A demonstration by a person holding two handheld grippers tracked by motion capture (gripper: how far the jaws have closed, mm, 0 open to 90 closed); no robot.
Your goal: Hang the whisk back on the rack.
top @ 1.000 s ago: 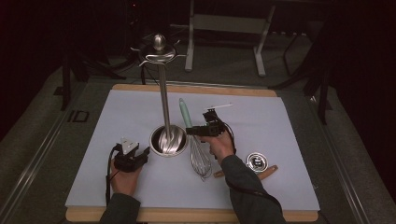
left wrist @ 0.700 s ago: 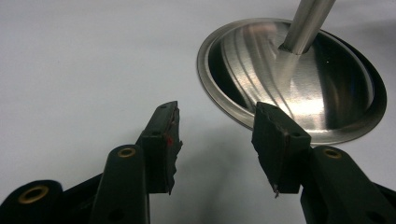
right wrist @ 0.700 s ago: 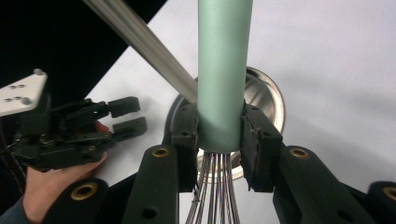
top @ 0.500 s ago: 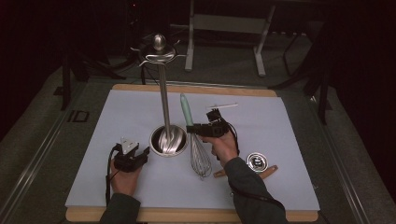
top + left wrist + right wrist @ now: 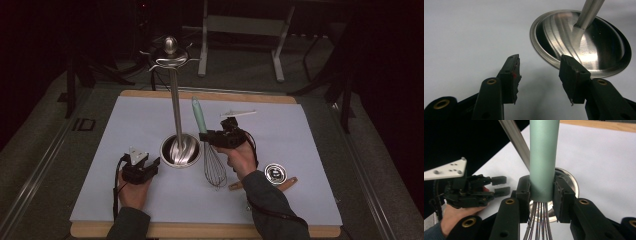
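Two grippers in use. R gripper [image 5: 212, 138]: fingers clamped on whisk [image 5: 214, 167] at its green handle base, wires resting on worktop [image 5: 310, 150] just right of stand [image 5: 176, 122]. L gripper [image 5: 152, 164]: fingers wide, empty, near stand base. We judge grasp done; lift & hanging on stand's top hooks left.

Matt green whisk handle [image 5: 542, 160], wire loops [image 5: 214, 167]; brushed-metal stand base [image 5: 584, 45].

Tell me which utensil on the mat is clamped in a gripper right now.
The whisk with the pale green handle: the right gripper is shut on that handle's lower end. The white utensil behind and the wooden-handled one lie untouched.
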